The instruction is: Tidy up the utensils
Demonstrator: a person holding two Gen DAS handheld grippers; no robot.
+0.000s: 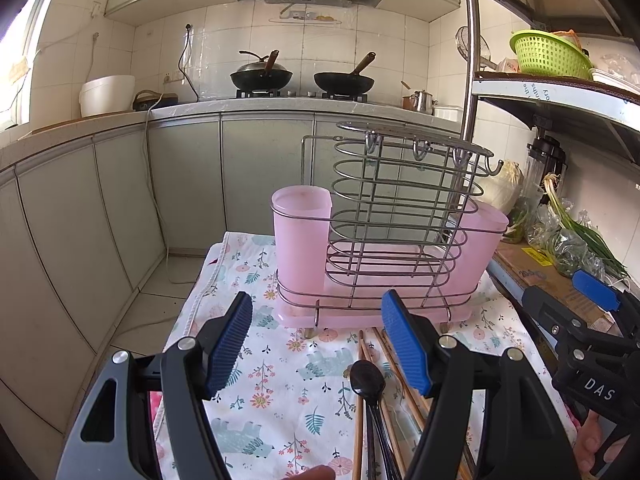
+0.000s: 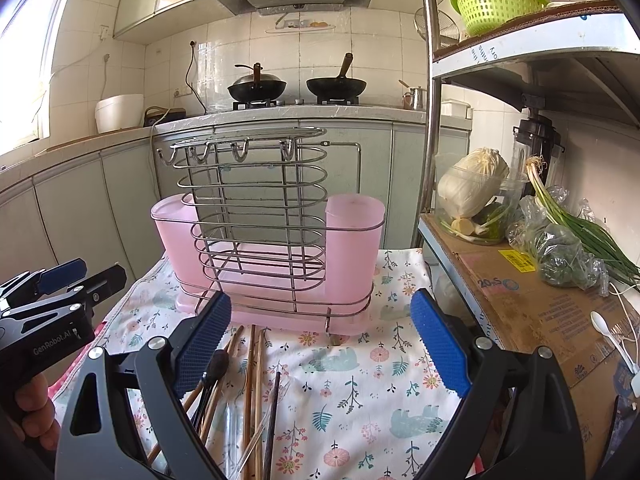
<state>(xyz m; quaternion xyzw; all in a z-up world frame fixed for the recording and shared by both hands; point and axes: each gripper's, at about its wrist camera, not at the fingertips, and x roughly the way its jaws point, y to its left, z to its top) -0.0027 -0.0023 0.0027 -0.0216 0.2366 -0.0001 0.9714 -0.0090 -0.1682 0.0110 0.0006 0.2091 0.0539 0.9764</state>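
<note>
A wire utensil rack (image 1: pixel 396 216) with pink plastic cups (image 1: pixel 302 236) and a pink drip tray stands on a floral cloth; it also shows in the right wrist view (image 2: pixel 264 236). In front of it lie several wooden chopsticks (image 1: pixel 359 412) and a black spoon (image 1: pixel 367 380); the right wrist view shows the chopsticks (image 2: pixel 250 392) and the spoon (image 2: pixel 214 368) too. My left gripper (image 1: pixel 320 344) is open and empty, above the cloth just left of the utensils. My right gripper (image 2: pixel 324 344) is open and empty, to the right of them.
The floral cloth (image 2: pixel 360 396) covers a small table. A metal shelf with a cardboard box (image 2: pixel 532 304), cabbage, green onions and a white spoon stands at the right. A green basket (image 2: pixel 494 0) sits above. Counters with two woks (image 1: pixel 304 76) line the back.
</note>
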